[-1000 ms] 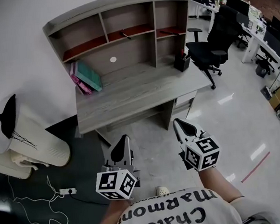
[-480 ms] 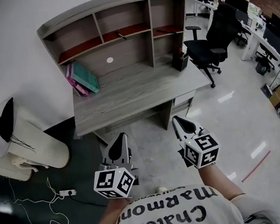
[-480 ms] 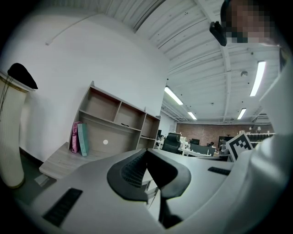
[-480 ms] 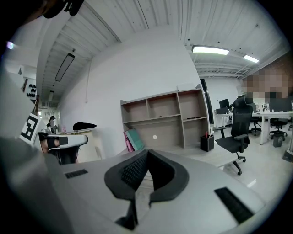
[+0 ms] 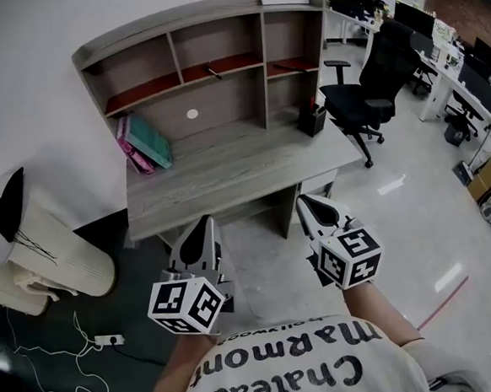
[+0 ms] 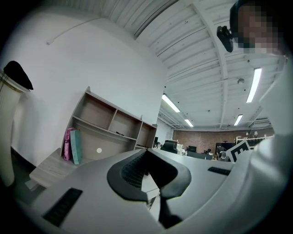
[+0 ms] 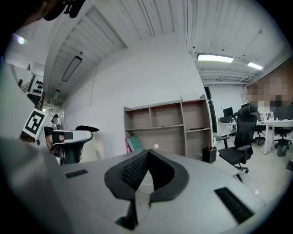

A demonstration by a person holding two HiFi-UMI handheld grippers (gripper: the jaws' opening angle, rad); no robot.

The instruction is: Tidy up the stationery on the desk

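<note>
Nearer now, the grey wooden shelved desk [image 5: 227, 171] is approached, left gripper [image 5: 202, 228] and right gripper [image 5: 307, 205] clenched empty; its stationery likely must be reached next.

**Desk** [image 5: 227, 171], grey wood-grain, with a shelf unit [image 5: 229, 95] standing along its rear edge.

- **Desktop:**
  - Pink and teal folders [image 5: 144, 144] at 10 o'clock, leaning together against the back panel.
  - Black pen holder [image 5: 311, 120] at 2 o'clock, upright.
- **Red-lined shelf boards:** one small dark item [image 5: 212, 69] in the middle bay and another [image 5: 286, 66] in the right bay. Their kind is not discernible.
- **Floor** [image 5: 400, 221]:
  - Black office chair [image 5: 364, 88] at 3 o'clock of the desk.
  - White power strip [image 5: 103, 338] with a loose cable, at 8 o'clock.
</note>
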